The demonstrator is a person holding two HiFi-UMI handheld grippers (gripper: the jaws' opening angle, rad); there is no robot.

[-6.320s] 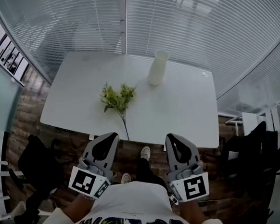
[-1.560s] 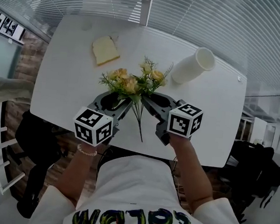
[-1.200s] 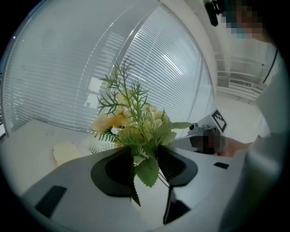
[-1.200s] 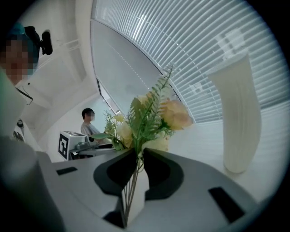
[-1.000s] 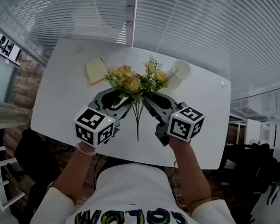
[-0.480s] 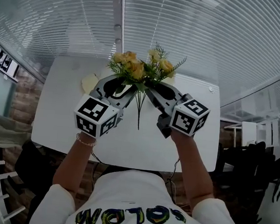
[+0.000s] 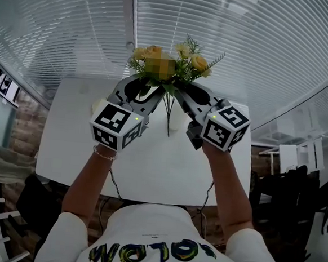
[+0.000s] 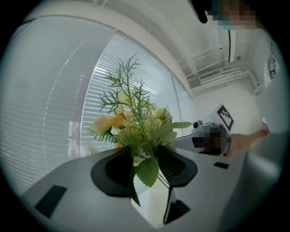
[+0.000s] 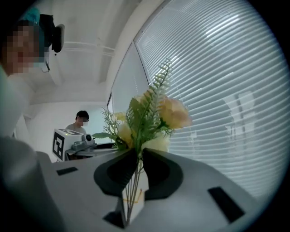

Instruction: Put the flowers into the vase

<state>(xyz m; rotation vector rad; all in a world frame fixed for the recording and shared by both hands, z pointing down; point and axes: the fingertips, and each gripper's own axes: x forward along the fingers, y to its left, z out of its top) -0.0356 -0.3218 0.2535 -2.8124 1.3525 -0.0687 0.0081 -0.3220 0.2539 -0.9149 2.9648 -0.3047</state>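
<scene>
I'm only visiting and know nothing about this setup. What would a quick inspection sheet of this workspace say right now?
Surface: white table, mostly bare.
Job's things: flowers held up above the table, stems hanging free; vase on the table, mostly hidden behind the tools.
Clutter: pale flat thing at the left, partly hidden.
Tools: left tool and right tool both closed on the flowers just under the blooms.
Cables: thin cables hang below the table's near edge.
Surroundings: window blinds, dark chairs, another person far off.
</scene>
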